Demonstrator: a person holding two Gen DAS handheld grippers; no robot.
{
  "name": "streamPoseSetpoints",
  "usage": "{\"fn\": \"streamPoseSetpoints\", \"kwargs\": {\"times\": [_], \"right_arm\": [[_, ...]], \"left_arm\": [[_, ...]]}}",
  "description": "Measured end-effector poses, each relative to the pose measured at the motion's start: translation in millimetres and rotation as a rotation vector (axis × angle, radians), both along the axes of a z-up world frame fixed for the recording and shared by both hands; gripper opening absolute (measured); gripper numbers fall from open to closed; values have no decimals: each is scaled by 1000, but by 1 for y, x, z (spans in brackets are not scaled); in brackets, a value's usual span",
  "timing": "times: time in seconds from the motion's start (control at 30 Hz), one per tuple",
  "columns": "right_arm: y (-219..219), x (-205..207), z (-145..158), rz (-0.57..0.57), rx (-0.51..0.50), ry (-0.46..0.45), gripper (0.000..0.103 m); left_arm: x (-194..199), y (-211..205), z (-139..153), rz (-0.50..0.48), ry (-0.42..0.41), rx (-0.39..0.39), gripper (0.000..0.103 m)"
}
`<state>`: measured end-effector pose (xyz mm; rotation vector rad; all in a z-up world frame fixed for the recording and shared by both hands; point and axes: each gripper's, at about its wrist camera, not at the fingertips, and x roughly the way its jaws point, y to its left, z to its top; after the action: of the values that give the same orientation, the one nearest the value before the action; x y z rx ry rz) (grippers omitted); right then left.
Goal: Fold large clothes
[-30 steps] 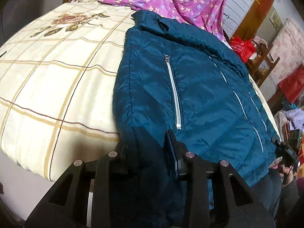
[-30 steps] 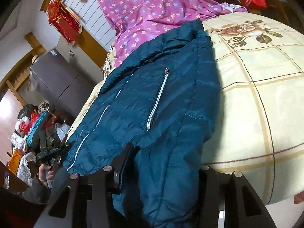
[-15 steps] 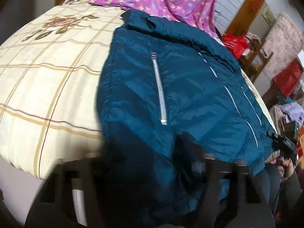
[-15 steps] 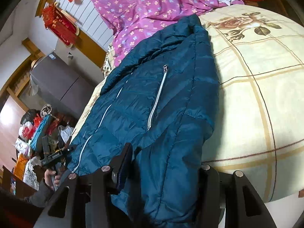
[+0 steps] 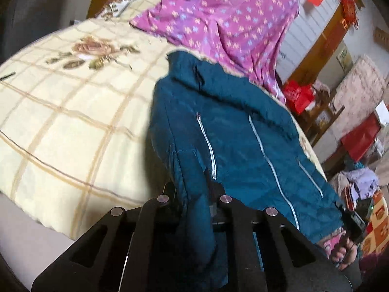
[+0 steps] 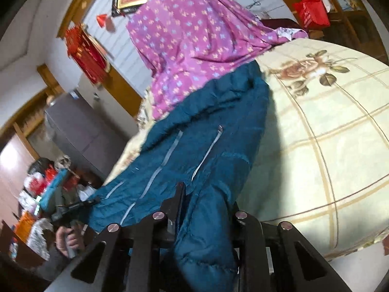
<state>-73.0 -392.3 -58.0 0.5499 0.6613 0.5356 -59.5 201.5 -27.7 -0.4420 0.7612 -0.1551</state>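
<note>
Both tools gripped the bottom hem of a teal padded jacket (image 5: 238,131), one at each corner, so the garment could be lifted evenly for a fold. Seen from the left wrist, the left tool (image 5: 194,192) sat at six o'clock, its jaws having just closed tight on a bunched fold of the hem; the cloth ran up between them towards twelve o'clock. Seen from the right wrist, the right tool (image 6: 206,199) also sat at six o'clock, its jaws having just closed on a thicker roll of the same jacket (image 6: 206,131). The jacket lay front up on a bed with a cream checked quilt (image 5: 73,121), collar far from the person at about twelve o'clock, zips showing. Beyond the collar a purple flowered cloth (image 5: 218,17) was heaped. Holding the hem at two well-apart points probably kept the slippery fabric spread and stopped it sagging in the middle.
</note>
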Motion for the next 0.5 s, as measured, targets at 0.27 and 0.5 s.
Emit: {"fn": "streamPoseSetpoints", "kwargs": {"times": [0.27, 0.5], "right_arm": [[5, -33, 30, 19, 91, -51, 18], [-1, -74, 36, 2, 87, -57, 18]], "left_arm": [[-28, 21, 30, 0, -48, -52, 8], [-65, 23, 38, -45, -71, -13, 8]]}}
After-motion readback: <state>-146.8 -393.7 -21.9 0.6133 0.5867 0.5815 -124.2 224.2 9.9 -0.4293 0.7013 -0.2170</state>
